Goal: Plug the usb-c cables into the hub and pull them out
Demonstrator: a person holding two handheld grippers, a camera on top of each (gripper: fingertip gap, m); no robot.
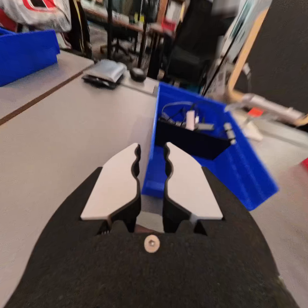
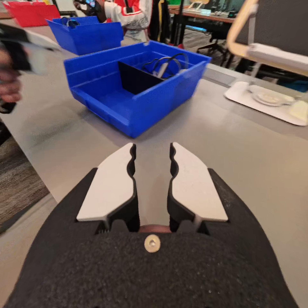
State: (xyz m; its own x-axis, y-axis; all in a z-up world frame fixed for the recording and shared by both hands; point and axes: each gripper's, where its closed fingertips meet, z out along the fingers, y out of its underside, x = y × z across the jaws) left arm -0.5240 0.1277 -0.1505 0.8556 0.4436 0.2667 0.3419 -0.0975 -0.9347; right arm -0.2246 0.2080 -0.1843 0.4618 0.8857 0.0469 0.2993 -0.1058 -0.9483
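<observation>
Here both the left gripper [image 1: 152,146] and right gripper [image 2: 153,145] gape empty near the blue bin [image 2: 100,80]; no writing is legible.

Two blue bins [image 2: 133,93] [image 2: 86,35], one red bin [image 2: 33,12], one black divider [image 2: 136,80].

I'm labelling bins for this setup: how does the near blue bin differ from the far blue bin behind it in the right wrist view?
The near blue bin sits closer, and its inside shows: a black divider, with cables behind it. The far blue bin mostly shows its outer wall; no divider shows, only something dark at its rim. Both are blue, open-topped and on the grey table.
</observation>
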